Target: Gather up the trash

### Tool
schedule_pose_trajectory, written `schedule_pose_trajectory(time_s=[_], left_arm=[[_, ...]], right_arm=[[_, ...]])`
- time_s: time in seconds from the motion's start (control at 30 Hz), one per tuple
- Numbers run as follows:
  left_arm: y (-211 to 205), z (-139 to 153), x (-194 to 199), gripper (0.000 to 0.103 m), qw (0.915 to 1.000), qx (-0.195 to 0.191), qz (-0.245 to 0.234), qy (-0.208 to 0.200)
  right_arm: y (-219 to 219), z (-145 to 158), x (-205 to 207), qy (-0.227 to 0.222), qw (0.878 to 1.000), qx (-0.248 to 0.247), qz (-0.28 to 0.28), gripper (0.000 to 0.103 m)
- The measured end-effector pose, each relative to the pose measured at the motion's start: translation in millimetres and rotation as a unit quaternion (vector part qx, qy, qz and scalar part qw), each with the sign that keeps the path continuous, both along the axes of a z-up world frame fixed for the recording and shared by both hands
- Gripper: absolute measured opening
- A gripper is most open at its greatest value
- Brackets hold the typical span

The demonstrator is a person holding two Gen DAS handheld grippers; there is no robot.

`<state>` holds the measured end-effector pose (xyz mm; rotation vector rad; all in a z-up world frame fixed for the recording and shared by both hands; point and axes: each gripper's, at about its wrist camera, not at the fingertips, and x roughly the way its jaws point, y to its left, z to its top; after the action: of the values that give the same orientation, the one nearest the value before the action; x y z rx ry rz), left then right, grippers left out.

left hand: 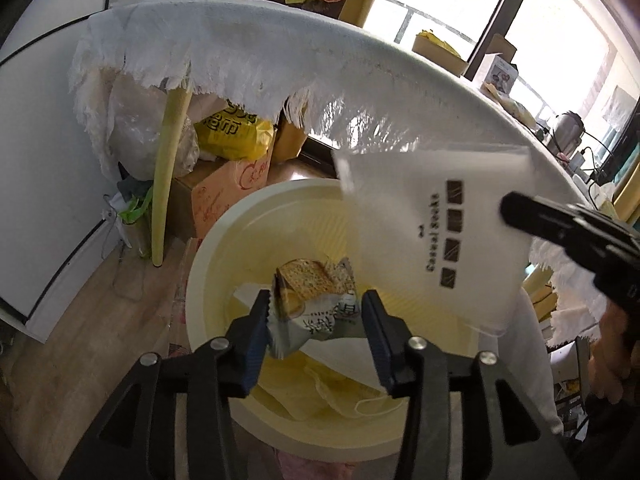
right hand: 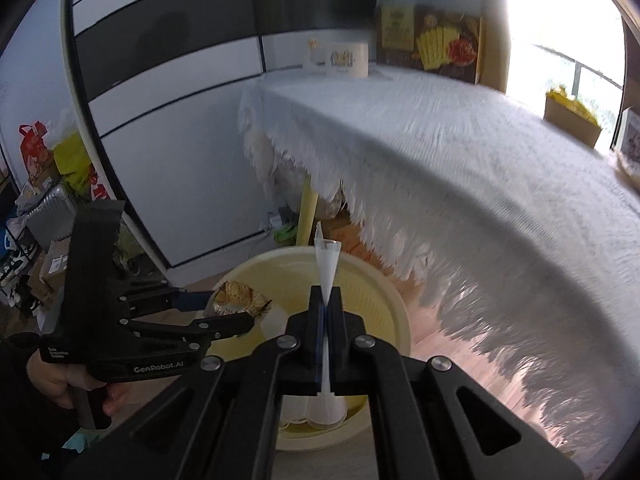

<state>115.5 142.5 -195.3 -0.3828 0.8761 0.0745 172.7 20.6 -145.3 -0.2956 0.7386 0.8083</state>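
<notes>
Over the cream bin, our left gripper stands apart around a snack wrapper; at two o'clock, our right gripper clamps a white packet.

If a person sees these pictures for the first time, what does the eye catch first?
Probably the cream bin on the floor beside the draped table, with both grippers above it. The left gripper stands open around a snack wrapper; the right gripper is shut on a white sock bag.
</notes>
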Motion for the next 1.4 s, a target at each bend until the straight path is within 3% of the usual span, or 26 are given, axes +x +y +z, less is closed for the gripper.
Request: schedule_pose_trajectory(time_s=[0.27,0.57,0.7,0.93,1.4], left_arm=[[4,-1,-2,0.057,1.0000,-0.004,-0.002,0.003],[8,13,-13,0.059,0.9998,0.009,0.014,-0.007],[9,25,-20,0.060,0.9994,0.022,0.024,-0.015],[13,40,-36,0.060,0.9979,0.044,0.043,-0.021],[-26,66,-48,0.060,0.9970,0.064,0.014,-0.042]], right_arm=[[7,-17,8,0.023,1.000,-0.017,0.005,0.002],[10,-32,10,0.037,0.998,-0.040,0.008,0.002],[12,-35,7,0.042,0.998,-0.050,0.015,0.011],[0,-32,1,0.042,0.998,-0.044,0.013,0.028],[-38,-9,-20,0.028,0.999,-0.022,-0.007,0.029]])
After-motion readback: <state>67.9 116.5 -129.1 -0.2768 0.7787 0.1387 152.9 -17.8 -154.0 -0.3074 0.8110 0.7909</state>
